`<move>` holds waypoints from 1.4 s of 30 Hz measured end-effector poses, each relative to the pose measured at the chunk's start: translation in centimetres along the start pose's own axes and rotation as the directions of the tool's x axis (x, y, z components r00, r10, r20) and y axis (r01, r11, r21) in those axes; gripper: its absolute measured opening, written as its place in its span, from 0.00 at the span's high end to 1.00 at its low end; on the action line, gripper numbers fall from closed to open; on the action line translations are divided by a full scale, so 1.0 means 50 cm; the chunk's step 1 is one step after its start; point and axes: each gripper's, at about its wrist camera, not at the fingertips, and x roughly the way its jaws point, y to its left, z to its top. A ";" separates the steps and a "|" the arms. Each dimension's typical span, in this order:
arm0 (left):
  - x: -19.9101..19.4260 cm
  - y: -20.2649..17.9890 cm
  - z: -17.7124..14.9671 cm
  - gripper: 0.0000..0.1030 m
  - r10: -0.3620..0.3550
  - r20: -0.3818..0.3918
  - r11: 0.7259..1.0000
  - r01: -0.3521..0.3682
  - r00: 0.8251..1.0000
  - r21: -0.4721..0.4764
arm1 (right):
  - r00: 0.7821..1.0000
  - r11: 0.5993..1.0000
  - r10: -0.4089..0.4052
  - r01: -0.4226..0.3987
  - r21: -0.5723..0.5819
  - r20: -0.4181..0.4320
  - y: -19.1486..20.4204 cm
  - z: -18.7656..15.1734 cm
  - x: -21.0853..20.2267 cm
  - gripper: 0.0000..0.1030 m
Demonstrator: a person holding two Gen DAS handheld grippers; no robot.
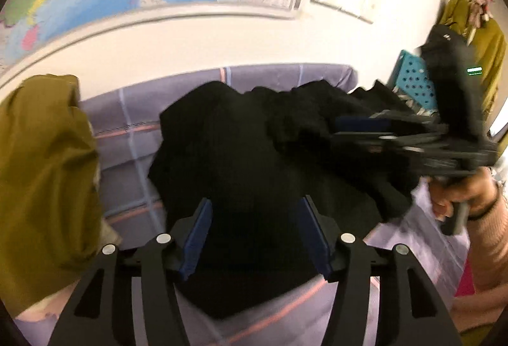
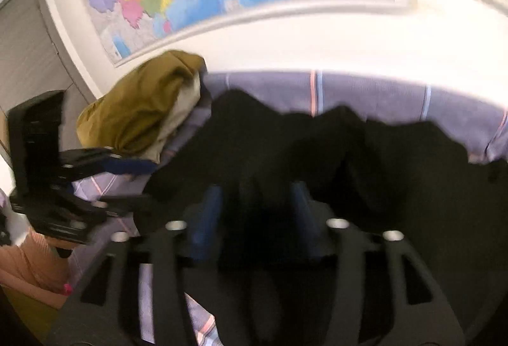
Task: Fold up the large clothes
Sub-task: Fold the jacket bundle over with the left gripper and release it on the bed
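Observation:
A large black garment (image 1: 241, 161) lies crumpled on a lilac checked bedsheet (image 1: 127, 136). My left gripper (image 1: 255, 212) is open, its blue pads just above the near part of the garment. My right gripper (image 2: 257, 196) is also open over the black garment (image 2: 349, 161), with cloth between and below its fingers; motion blur hides whether it touches. In the left wrist view the right gripper (image 1: 358, 130) reaches in from the right, over the garment's right side. In the right wrist view the left gripper (image 2: 133, 180) comes in from the left.
An olive-green garment (image 1: 44, 180) is piled at the left of the bed, also seen in the right wrist view (image 2: 143, 104). A teal perforated basket (image 1: 412, 82) stands at the right. Maps hang on the white wall (image 1: 222, 37) behind the bed.

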 end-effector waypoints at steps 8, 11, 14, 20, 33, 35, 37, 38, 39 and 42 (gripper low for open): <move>0.061 0.066 -0.004 0.78 0.044 -0.061 0.990 -0.052 0.997 -0.129 | 0.993 0.997 0.012 -0.002 0.081 -0.115 -0.064 -0.011 0.112 0.89; 0.052 0.066 -0.011 0.69 0.089 -0.071 0.988 -0.097 0.994 -0.120 | 0.993 0.992 0.068 -0.057 0.112 -0.093 -0.071 -0.008 0.085 0.80; 0.021 0.050 -0.008 0.60 0.099 -0.035 0.990 -0.102 0.995 -0.100 | 0.999 0.999 0.003 -0.005 0.050 0.035 -0.066 -0.016 -0.019 0.49; -0.011 -0.008 0.028 0.43 0.032 0.048 0.999 -0.031 0.998 -0.025 | 0.969 0.964 -0.247 0.244 0.103 0.018 -0.178 -0.046 -0.121 0.48; 0.102 -0.024 0.056 0.42 0.058 -0.064 0.997 -0.062 0.996 -0.051 | 0.975 0.949 -0.219 0.204 0.240 0.035 -0.269 -0.083 -0.130 0.54; 0.061 -0.018 0.039 0.35 0.049 -0.032 0.997 -0.051 0.998 -0.061 | 0.980 0.955 -0.175 0.145 0.258 0.096 -0.258 -0.103 -0.185 0.44; 0.020 -0.015 0.013 0.35 0.073 0.001 0.996 -0.073 0.997 -0.058 | 0.979 0.958 -0.142 0.099 0.270 0.144 -0.252 -0.134 -0.236 0.40; 0.009 -0.015 0.002 0.33 0.091 0.007 0.994 -0.091 0.996 -0.052 | 0.978 0.957 -0.146 0.101 0.272 0.150 -0.247 -0.155 -0.257 0.37; -0.002 -0.016 -0.011 0.32 0.118 0.012 0.992 -0.117 0.993 -0.044 | 0.977 0.957 -0.154 0.110 0.267 0.150 -0.242 -0.174 -0.273 0.37; -0.026 -0.022 -0.037 0.32 0.172 0.012 0.984 -0.171 0.985 -0.041 | 0.972 0.953 -0.184 0.140 0.270 0.143 -0.228 -0.213 -0.296 0.36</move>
